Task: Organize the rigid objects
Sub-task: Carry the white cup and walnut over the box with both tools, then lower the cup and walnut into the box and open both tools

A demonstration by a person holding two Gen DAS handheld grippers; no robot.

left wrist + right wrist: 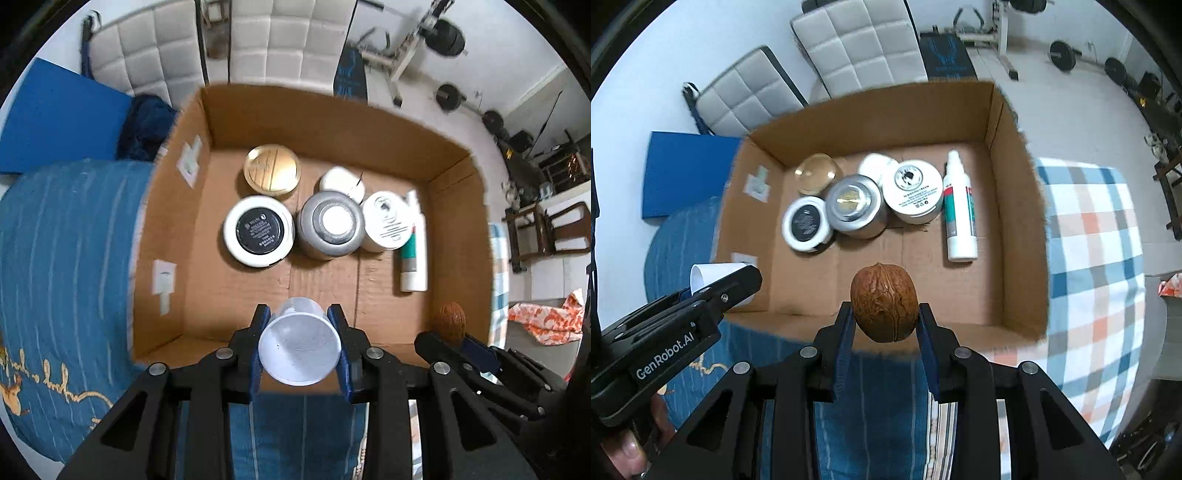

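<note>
My left gripper is shut on a small white plastic cup, held over the near edge of an open cardboard box. My right gripper is shut on a brown walnut, also over the box's near edge; the walnut shows in the left wrist view too. In the box stand a gold-lidded jar, a black-and-white jar, a silver tin, a white cream jar and a small white lid. A white spray bottle lies at the right.
The box sits on a bed with a blue cover and a checked blanket. A blue pad lies to the left. Quilted white cushions and gym gear are beyond the box.
</note>
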